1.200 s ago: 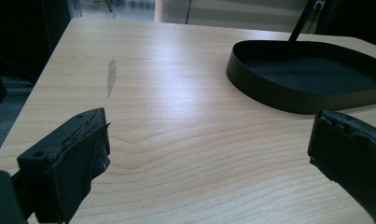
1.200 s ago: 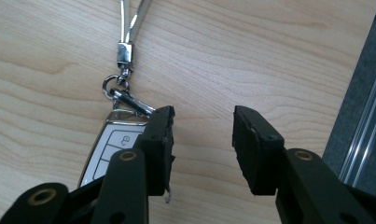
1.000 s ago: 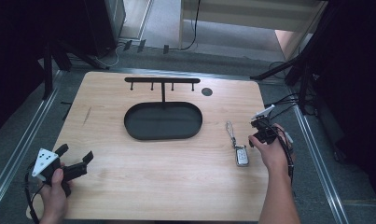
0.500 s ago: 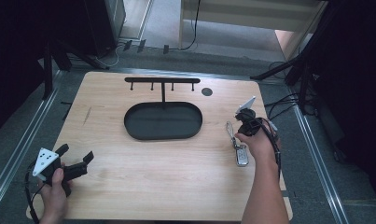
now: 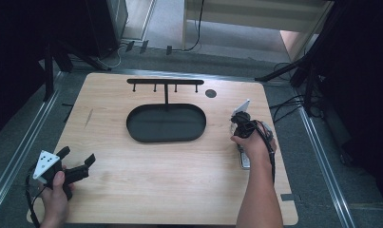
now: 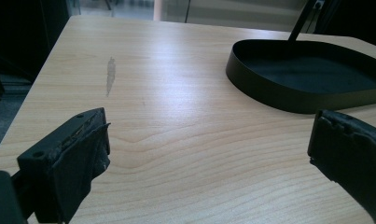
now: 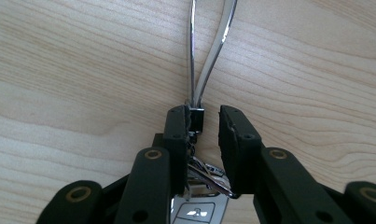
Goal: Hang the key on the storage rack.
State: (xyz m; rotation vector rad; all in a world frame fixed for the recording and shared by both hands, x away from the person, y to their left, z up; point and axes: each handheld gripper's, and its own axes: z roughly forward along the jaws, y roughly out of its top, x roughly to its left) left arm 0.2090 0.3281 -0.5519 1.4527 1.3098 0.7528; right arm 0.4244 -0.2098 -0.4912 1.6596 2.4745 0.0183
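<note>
Right gripper view looks straight down on a car key fob (image 7: pixel 195 210) with its chrome loop (image 7: pixel 209 51) lying flat on the wooden bench (image 7: pixel 59 70); the right gripper (image 7: pixel 205 128) has its fingers (image 7: pixel 176 135) set either side of the small black clasp where loop meets fob, a narrow gap remaining on one side, so they stand nearly together but not visibly clamped; the key lies on the bench, not lifted. In the high view the right gripper (image 5: pixel 241 122) sits over the key (image 5: pixel 245 159) near the bench's right edge, well apart from the black oval tray (image 5: pixel 166 137) and the hook rack (image 5: pixel 165 81) rising behind it. The left gripper (image 5: pixel 77 165) rests at the near left corner, fingers (image 6: pixel 69 154) wide apart and holding nothing. By my judgement the grasp is only being set; closing, lifting and carrying the key, likely to a hook or the tray, all remain.
</note>
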